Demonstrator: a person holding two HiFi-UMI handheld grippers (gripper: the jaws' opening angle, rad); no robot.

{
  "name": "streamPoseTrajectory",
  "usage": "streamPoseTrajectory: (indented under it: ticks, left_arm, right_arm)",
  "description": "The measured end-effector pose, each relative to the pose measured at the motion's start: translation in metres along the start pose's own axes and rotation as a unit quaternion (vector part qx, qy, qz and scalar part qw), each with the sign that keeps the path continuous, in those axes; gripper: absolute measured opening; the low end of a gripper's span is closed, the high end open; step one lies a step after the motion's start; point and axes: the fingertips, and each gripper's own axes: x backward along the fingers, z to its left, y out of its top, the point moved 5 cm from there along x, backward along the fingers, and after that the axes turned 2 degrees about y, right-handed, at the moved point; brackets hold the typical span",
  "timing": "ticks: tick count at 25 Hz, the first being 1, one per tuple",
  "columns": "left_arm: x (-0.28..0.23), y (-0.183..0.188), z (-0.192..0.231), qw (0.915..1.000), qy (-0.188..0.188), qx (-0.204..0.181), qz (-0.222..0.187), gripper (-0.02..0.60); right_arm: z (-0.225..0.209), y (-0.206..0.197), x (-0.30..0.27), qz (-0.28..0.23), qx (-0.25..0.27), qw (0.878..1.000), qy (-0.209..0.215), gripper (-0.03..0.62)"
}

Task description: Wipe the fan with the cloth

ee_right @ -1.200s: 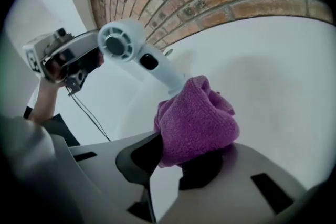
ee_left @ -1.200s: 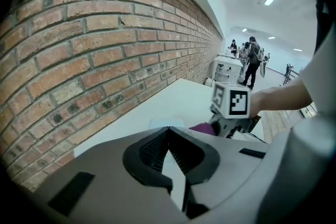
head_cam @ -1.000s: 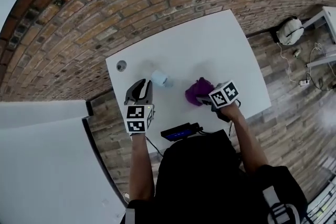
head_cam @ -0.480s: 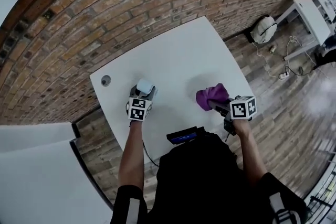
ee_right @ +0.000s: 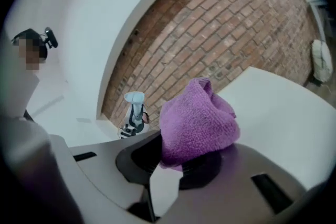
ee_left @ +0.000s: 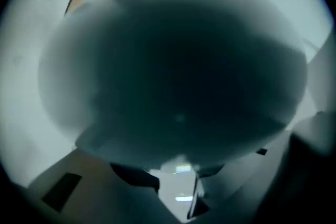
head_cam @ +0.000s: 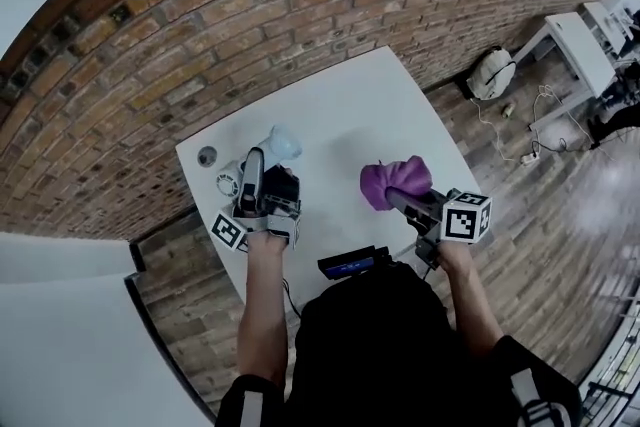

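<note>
A small light-blue hand fan (head_cam: 280, 144) is up off the white table (head_cam: 350, 105), upright between the jaws of my left gripper (head_cam: 264, 179). Those jaws have just been closing on it. In the left gripper view the fan (ee_left: 173, 71) is a dark blur that fills nearly the whole picture. The right gripper view shows the fan (ee_right: 134, 100) small and upright at the far left. My right gripper (head_cam: 402, 199) is shut on a bunched purple cloth (head_cam: 393, 182), held above the table's right part and apart from the fan. The cloth (ee_right: 197, 120) bulges out over the pads.
A brick wall (head_cam: 200, 15) runs behind the table. There is a round cable hole (head_cam: 207, 155) in the table's left corner. A black device (head_cam: 349, 262) lies at the near edge. White furniture and a bag (head_cam: 490, 72) stand on the wood floor at right.
The left gripper has closed round the fan and lifted it off the table. The right gripper has risen with the cloth and now points more level.
</note>
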Motion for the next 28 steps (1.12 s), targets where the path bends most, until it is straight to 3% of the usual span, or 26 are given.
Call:
streamPoseTrajectory:
  ticks: [2, 4, 7, 11, 12, 14, 18, 20, 22, 24, 26, 28]
  left_arm:
    - [-0.002, -0.001, -0.027, 0.9982, -0.046, 0.036, -0.012, 0.156]
    - [0.001, -0.003, -0.048, 0.996, -0.074, 0.05, -0.007, 0.156]
    - [0.006, -0.008, -0.072, 0.9943, -0.096, 0.047, 0.01, 0.156]
    - [0.011, -0.022, -0.099, 0.9904, -0.129, 0.039, 0.03, 0.156]
    - [0.014, -0.025, -0.105, 0.9892, -0.138, 0.04, 0.031, 0.155]
    - [0.02, -0.027, -0.114, 0.9879, -0.147, 0.034, 0.034, 0.155]
    - [0.026, -0.03, -0.125, 0.9865, -0.158, 0.013, 0.039, 0.155]
    - [0.027, -0.032, -0.127, 0.9869, -0.158, 0.006, 0.033, 0.155]
    - [0.025, -0.034, -0.126, 0.9881, -0.152, 0.001, 0.025, 0.155]
    - [0.021, -0.036, -0.123, 0.9892, -0.146, -0.002, 0.015, 0.155]
    - [0.017, -0.04, -0.12, 0.9898, -0.142, -0.002, 0.007, 0.155]
    - [0.011, -0.048, -0.117, 0.9904, -0.138, -0.003, 0.005, 0.155]
  right_arm:
    - [0.05, 0.027, -0.019, -0.025, 0.069, 0.997, 0.039, 0.066]
    - [0.109, 0.054, -0.032, -0.054, 0.146, 0.985, 0.078, 0.066]
    - [0.194, 0.084, -0.043, -0.082, 0.257, 0.956, 0.119, 0.066]
    - [0.253, 0.073, -0.076, -0.031, 0.383, 0.917, 0.11, 0.066]
    - [0.255, 0.069, -0.082, -0.025, 0.393, 0.914, 0.1, 0.066]
    - [0.247, 0.069, -0.085, -0.025, 0.385, 0.919, 0.08, 0.066]
    - [0.201, 0.077, -0.088, -0.002, 0.39, 0.921, -0.013, 0.066]
    - [0.181, 0.081, -0.084, 0.004, 0.371, 0.928, -0.033, 0.066]
    - [0.182, 0.09, -0.071, -0.012, 0.347, 0.938, -0.007, 0.066]
    - [0.208, 0.102, -0.052, -0.04, 0.344, 0.936, 0.059, 0.066]
    - [0.243, 0.108, -0.035, -0.058, 0.36, 0.922, 0.13, 0.066]
    - [0.264, 0.1, -0.031, -0.036, 0.396, 0.903, 0.16, 0.066]
